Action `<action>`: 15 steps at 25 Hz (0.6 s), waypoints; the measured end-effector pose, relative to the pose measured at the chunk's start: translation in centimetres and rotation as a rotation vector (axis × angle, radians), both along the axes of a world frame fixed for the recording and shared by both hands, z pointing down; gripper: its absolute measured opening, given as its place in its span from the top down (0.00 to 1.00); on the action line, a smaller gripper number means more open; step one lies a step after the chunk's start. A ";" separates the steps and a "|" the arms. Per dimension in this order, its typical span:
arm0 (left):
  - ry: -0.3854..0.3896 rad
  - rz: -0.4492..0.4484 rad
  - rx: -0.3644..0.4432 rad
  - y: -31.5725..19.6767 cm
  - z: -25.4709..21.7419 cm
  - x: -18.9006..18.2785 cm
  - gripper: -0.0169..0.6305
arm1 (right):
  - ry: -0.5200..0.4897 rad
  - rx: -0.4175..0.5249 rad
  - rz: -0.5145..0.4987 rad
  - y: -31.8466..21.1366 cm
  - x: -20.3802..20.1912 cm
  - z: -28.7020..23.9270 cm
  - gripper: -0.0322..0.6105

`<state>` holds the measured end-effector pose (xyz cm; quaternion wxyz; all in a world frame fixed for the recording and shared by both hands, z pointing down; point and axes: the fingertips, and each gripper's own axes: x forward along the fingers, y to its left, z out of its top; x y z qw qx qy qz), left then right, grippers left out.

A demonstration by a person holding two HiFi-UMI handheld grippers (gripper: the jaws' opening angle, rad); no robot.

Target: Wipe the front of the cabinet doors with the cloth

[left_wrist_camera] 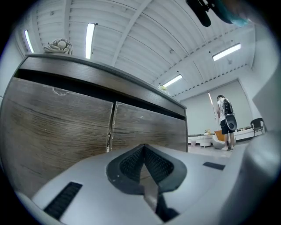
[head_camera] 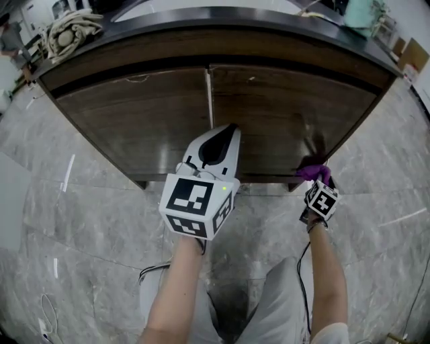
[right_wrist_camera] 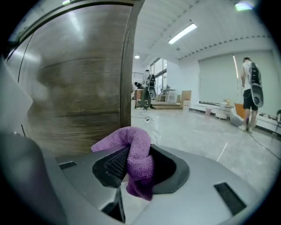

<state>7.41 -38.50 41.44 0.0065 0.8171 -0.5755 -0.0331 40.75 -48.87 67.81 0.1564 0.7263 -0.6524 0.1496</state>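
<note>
A dark wooden cabinet stands in front of me with a left door [head_camera: 134, 124] and a right door [head_camera: 289, 111]. My right gripper [head_camera: 316, 176] is shut on a purple cloth [head_camera: 312, 170], low at the right door's bottom right corner. In the right gripper view the cloth [right_wrist_camera: 139, 165] bulges out between the jaws, close to the door [right_wrist_camera: 74, 88]; whether it touches the wood I cannot tell. My left gripper [head_camera: 225, 133] hangs before the seam between the doors, shut with nothing in it. In the left gripper view its jaws [left_wrist_camera: 144, 148] meet, below both doors [left_wrist_camera: 61, 127].
A beige bundle [head_camera: 67, 30] lies on the dark countertop [head_camera: 222, 17] at the left, a teal object [head_camera: 366, 13] at the right. A white cable [head_camera: 47, 316] lies on the marble floor. A person [right_wrist_camera: 250, 92] stands far off in the room.
</note>
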 end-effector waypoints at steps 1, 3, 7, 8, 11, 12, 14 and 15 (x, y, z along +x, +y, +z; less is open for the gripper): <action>0.000 -0.010 -0.004 0.4 -0.1 -0.3 0.96 | -0.017 0.009 0.000 0.5 0.0 -0.6 0.74; 0.020 -0.039 -0.018 1.4 -0.3 -1.1 0.96 | -0.035 0.015 -0.041 1.7 -1.4 -1.6 0.74; 0.053 -0.132 -0.014 4.0 -1.8 -3.3 0.96 | -0.087 0.104 -0.273 2.7 -9.6 -7.6 0.74; 0.052 -0.148 -0.014 4.9 -2.0 -3.6 0.96 | -0.102 0.133 -0.344 3.3 -12.0 -9.7 0.74; 0.052 -0.197 -0.026 7.7 -2.5 -4.7 0.96 | -0.112 0.210 -0.556 5.6 -19.0 -15.6 0.74; 0.052 -0.212 -0.026 8.6 -2.9 -5.1 0.96 | -0.110 0.233 -0.617 6.2 -21.2 -17.3 0.74; 0.039 -0.229 -0.036 10.7 -3.6 -5.7 0.96 | -0.118 0.260 -0.710 7.6 -24.7 -20.1 0.74; 0.035 -0.236 -0.046 11.8 -3.9 -5.9 0.96 | -0.134 0.268 -0.743 8.3 -26.0 -21.2 0.74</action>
